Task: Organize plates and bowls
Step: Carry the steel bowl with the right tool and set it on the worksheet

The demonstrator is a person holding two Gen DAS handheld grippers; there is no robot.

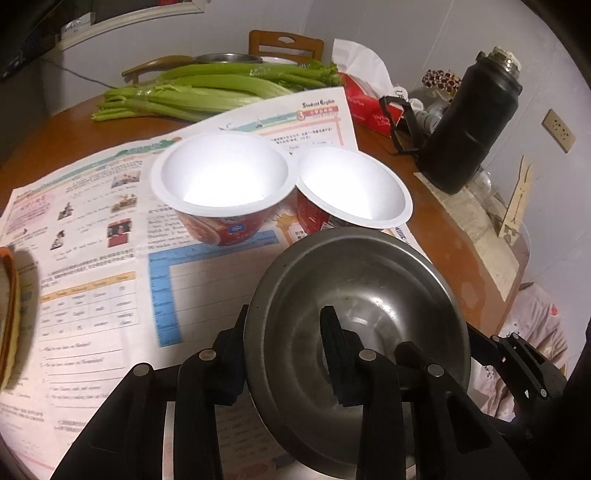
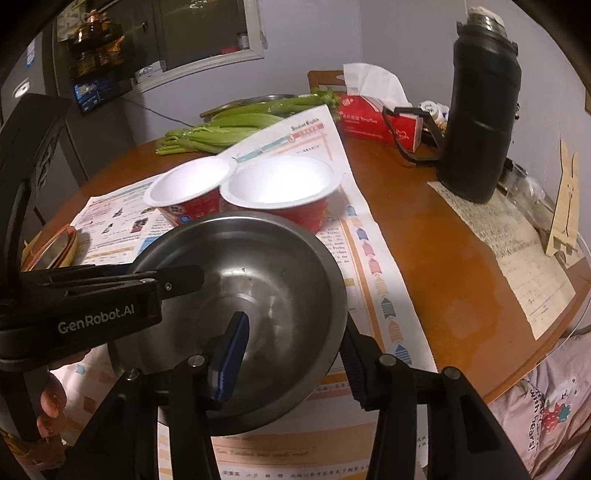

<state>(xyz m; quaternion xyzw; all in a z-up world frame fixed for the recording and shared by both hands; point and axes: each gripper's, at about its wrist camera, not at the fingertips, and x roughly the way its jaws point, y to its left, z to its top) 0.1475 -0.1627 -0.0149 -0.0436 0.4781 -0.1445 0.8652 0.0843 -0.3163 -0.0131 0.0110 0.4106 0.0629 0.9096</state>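
A pale wall fills the upper frame behind a round wooden table, with a white-framed window at upper left, a wooden chair at top centre, and a wall socket at right.

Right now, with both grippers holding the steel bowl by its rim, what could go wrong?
1. The left gripper and right gripper pinch only the thin rim of the round steel bowl; an uneven pull may make it slip.
2. The two white-lined red paper cups stand just beyond it, easily knocked over.
3. The printed newspaper underneath may drag.
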